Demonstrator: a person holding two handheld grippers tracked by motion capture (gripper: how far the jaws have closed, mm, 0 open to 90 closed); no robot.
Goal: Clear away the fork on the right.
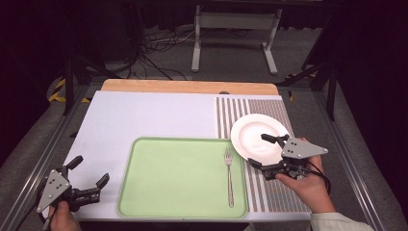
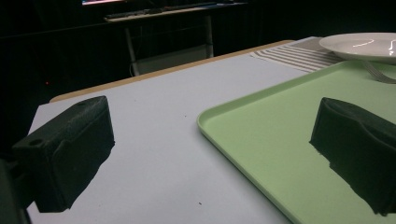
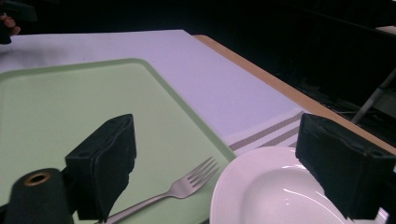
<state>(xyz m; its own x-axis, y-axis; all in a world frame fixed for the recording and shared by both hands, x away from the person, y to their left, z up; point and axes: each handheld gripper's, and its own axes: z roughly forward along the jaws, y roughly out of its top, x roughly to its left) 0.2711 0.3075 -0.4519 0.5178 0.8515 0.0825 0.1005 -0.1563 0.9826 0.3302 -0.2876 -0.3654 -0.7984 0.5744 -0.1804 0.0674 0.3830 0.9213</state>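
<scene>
**White table, green tray, both grippers spread wide**

Dark room behind, cables and a white metal stand on the floor past the far wooden edge of the white table [image 1: 144, 115]. At centre of the high view, a pale green tray [image 1: 178, 178]; at 3 o'clock on it, near its right rim, a silver fork [image 1: 229, 175], tines toward 12. Just beyond that rim, a grey-striped mat [image 1: 269, 192], bearing at its 12 o'clock end a white plate [image 1: 252, 134], its near-left edge just over the tray's far right corner.

Right hand [image 1: 308, 187] up from 5 o'clock, wrist bent, palm under the right gripper [image 1: 262, 151], grey three-cornered plate on top, jaws aimed toward 9 to 10 o'clock. Jaws wide apart and holding nothing: one over the plate's bowl, the other at its near rim, just above the mat. From the right gripper view, plate rim [image 3: 243, 186] low between the jaws, fork tines [image 3: 201, 172] just left of it on the tray [image 3: 70, 107].

Left hand [image 1: 61, 216] at 7 o'clock, low at the table's near-left corner, left gripper [image 1: 89, 172] angled toward 2 o'clock. Jaws likewise wide, nothing between them; bare table [image 2: 154, 154] and the tray's near corner [image 2: 261, 140] ahead in the left gripper view, well apart from plate [image 2: 359, 46] and fork [image 2: 380, 74].
</scene>
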